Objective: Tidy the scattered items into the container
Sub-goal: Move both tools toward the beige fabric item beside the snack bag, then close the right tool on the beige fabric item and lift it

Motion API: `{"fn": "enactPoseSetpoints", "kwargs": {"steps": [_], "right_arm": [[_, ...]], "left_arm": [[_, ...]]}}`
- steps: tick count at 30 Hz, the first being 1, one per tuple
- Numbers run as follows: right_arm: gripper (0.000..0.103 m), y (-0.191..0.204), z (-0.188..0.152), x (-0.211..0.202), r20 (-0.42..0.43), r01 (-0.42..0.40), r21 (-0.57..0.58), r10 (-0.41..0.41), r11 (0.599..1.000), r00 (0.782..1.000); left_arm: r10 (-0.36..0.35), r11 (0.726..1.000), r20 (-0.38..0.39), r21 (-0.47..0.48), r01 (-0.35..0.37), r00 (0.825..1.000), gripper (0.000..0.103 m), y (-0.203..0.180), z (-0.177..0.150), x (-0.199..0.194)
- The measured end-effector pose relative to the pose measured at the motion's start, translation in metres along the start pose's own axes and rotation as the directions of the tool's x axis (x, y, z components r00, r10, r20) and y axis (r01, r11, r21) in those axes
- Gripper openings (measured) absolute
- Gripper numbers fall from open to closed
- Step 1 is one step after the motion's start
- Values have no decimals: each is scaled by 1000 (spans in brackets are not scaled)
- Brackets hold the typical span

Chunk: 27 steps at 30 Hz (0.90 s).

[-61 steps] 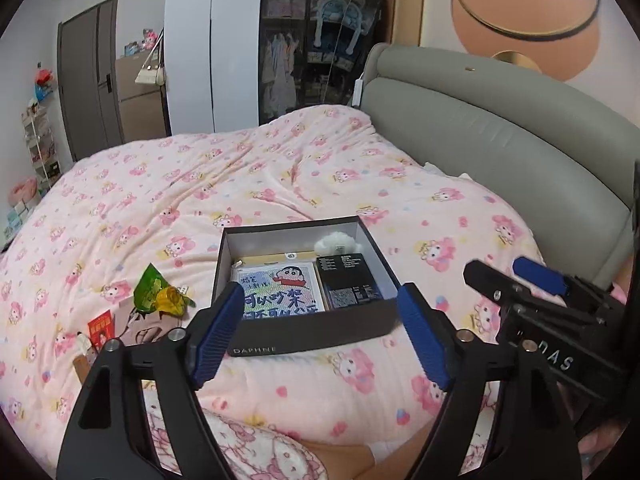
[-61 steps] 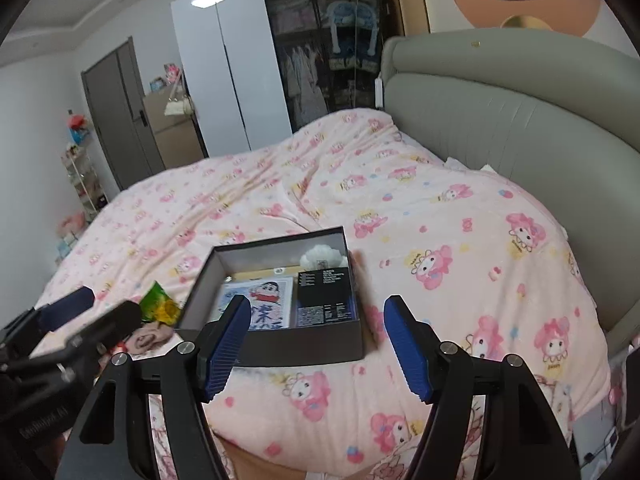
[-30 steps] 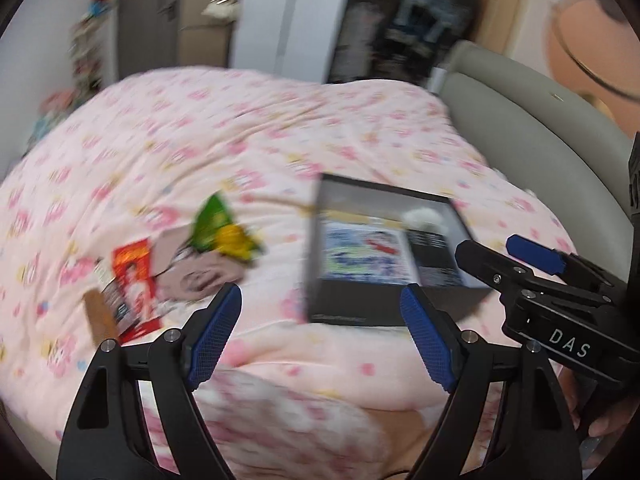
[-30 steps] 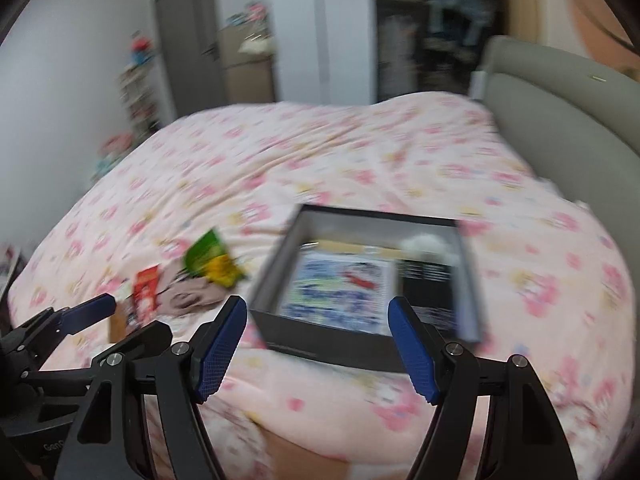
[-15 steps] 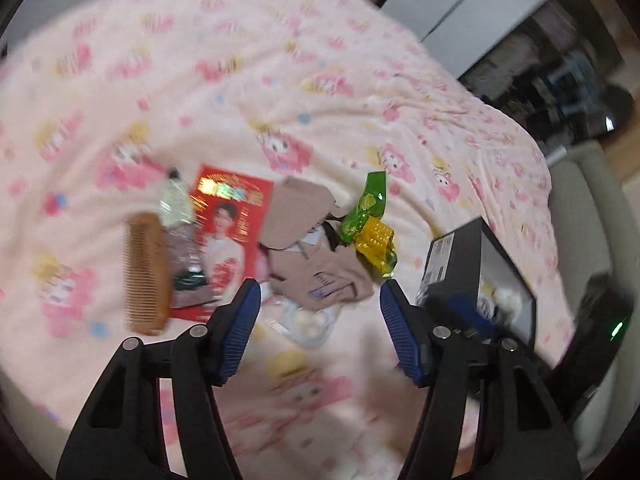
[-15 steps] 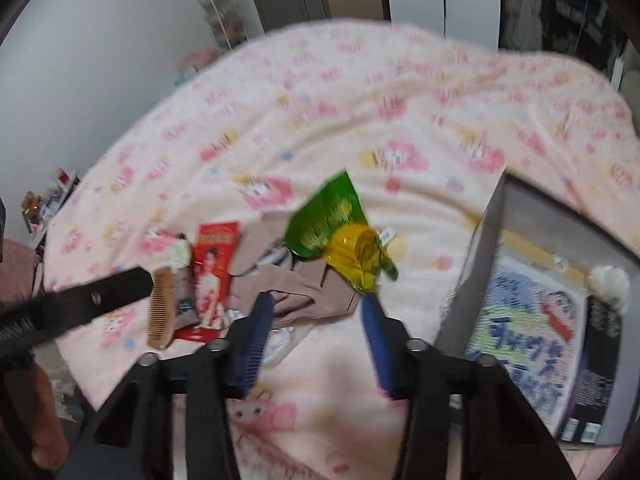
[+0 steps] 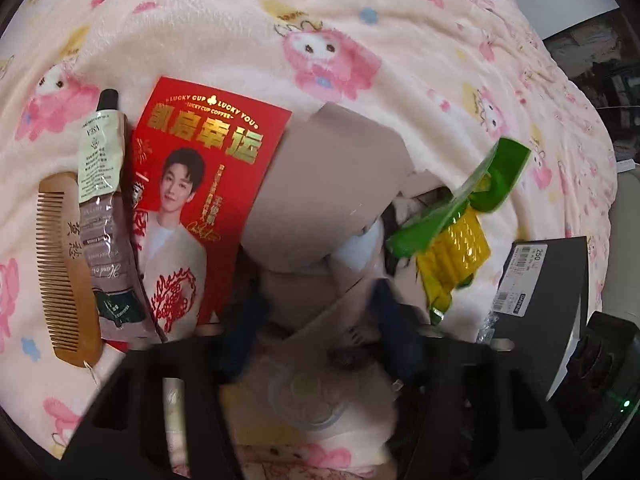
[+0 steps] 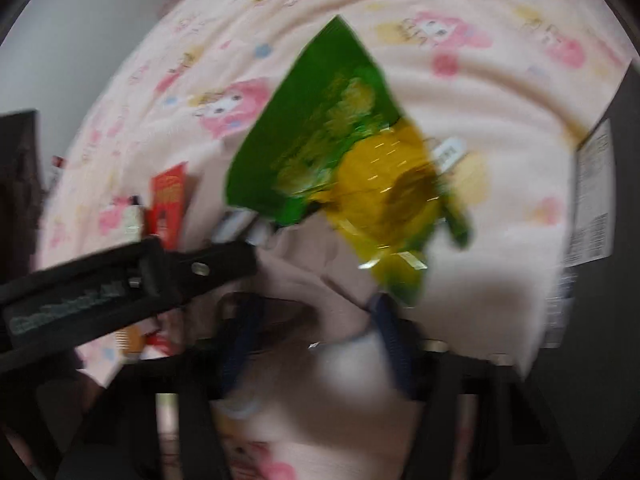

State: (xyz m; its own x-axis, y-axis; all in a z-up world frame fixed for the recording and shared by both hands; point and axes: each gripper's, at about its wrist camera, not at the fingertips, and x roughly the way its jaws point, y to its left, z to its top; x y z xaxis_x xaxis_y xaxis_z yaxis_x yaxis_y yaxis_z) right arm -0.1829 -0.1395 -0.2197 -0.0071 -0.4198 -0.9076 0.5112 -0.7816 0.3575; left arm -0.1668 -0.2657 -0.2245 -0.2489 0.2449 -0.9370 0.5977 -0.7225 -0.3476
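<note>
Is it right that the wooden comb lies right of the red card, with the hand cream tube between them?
Not quite. In the left wrist view the wooden comb lies left of the red card, not right. The hand cream tube does lie between them.

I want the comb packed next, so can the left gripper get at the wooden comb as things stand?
Probably yes. The wooden comb lies exposed on the blanket, only its inner edge touching the hand cream tube. The left gripper is open, but sits over the beige cloth.
</note>
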Motion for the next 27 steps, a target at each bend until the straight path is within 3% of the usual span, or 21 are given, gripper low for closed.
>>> {"fn": "enactPoseSetpoints", "kwargs": {"steps": [1, 2, 5, 8, 12, 16, 18, 21, 23, 24, 26, 27], "right_arm": [[14, 2, -2, -5, 24, 19, -14, -19, 1000, 1000], [9, 5, -4, -16, 65, 26, -33, -24, 999, 998], [5, 14, -13, -46, 135, -39, -61, 47, 997, 990], [3, 24, -32, -82, 213, -12, -123, 38, 992, 976], [3, 19, -72, -131, 284, -36, -141, 76, 989, 956], [3, 5, -111, -167, 352, -23, -124, 66, 992, 934], [3, -10, -129, -179, 375, -4, -94, 39, 996, 926], [3, -27, -141, -178, 365, 25, -53, -4, 998, 931], [4, -36, -141, -174, 342, 19, -18, -11, 1000, 939], [6, -36, -140, -173, 342, 13, -14, -8, 1000, 940], [19, -32, -133, -168, 336, 5, -27, 5, 1000, 942], [24, -28, -127, -163, 331, -6, -37, 18, 999, 943]], "left_arm": [[-41, 999, -5, 25, 41, 999, 27, -2, -4, -2], [-79, 996, -10, 48, 79, 997, 15, -6, -9, -6], [-131, 983, 29, 132, 126, 991, 8, -19, -31, -28], [-207, 962, 28, 185, 199, 978, 6, -28, -53, -45], [-284, 924, 5, 267, 273, 959, 6, -44, -84, -67], [-311, 885, -45, 350, 307, 949, 6, -67, -121, -73], [-277, 878, -23, 400, 263, 961, 6, -79, -137, -74], [-191, 911, 14, 376, 171, 982, 19, -84, -131, -63], [-181, 937, 45, 313, 158, 983, 42, -78, -118, -60], [-184, 943, 59, 292, 159, 981, 46, -73, -114, -59], [-183, 952, 86, 264, 155, 979, 58, -67, -102, -55], [-170, 957, 109, 254, 138, 979, 59, -64, -93, -51]]}}
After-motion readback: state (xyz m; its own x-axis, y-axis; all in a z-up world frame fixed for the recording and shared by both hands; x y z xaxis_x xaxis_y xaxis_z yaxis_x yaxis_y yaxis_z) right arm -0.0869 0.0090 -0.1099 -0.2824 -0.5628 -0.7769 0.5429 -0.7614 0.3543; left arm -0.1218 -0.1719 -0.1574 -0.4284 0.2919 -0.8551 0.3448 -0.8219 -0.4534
